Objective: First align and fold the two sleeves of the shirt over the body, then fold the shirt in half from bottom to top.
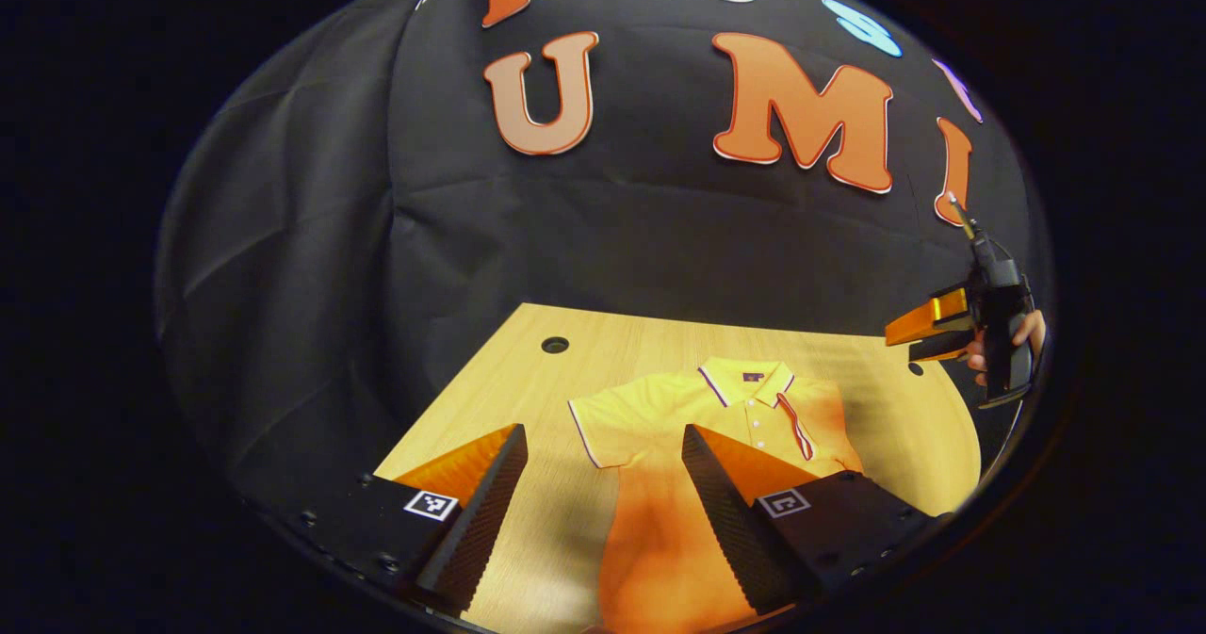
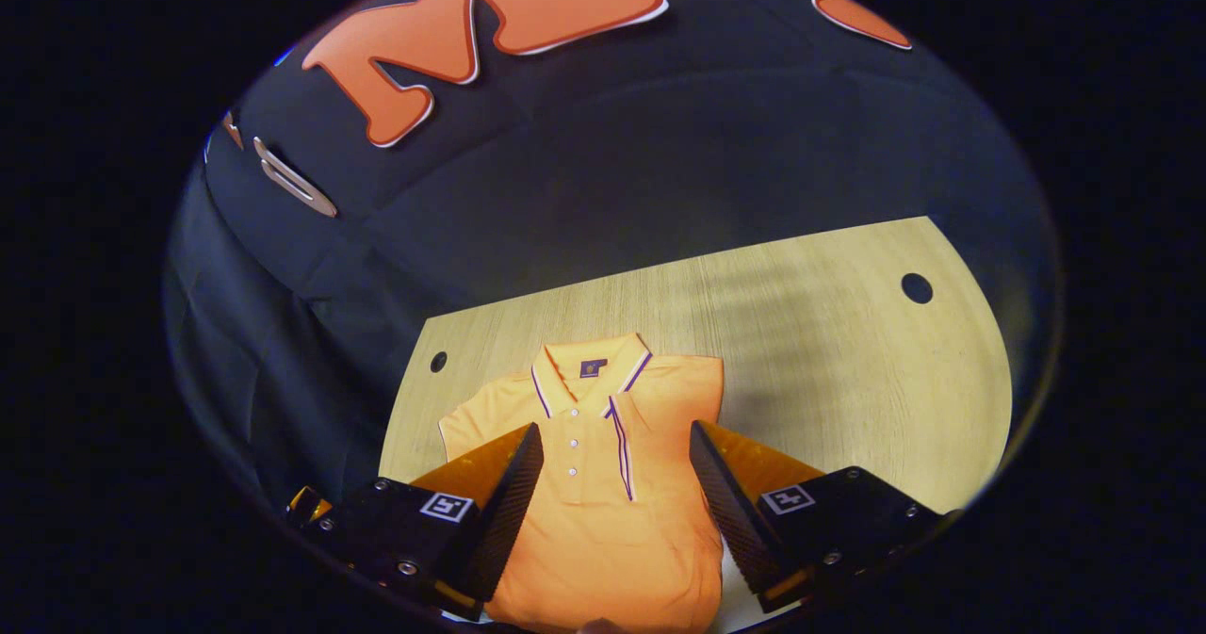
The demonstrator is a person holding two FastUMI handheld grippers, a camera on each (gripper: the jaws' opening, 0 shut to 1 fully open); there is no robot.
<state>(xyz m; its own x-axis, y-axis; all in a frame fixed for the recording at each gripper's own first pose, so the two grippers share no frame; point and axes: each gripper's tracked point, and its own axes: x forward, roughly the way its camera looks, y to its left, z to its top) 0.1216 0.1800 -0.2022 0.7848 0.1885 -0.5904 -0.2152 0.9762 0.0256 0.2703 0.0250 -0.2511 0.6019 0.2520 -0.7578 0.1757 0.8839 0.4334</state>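
Two grippers, left (image 1: 603, 483) and right (image 2: 614, 483), jaws wide apart and empty, above shirt (image 2: 603, 512) flat on table (image 2: 848, 370).

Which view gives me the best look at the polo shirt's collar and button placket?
The right gripper view: the shirt lies centred between the open fingers, collar and placket unobstructed. In the left gripper view the shirt sits off-centre, its lower placket behind a finger.

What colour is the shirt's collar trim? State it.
Dark purple-and-white striping on the yellow-orange shirt; clearest in the right gripper view.
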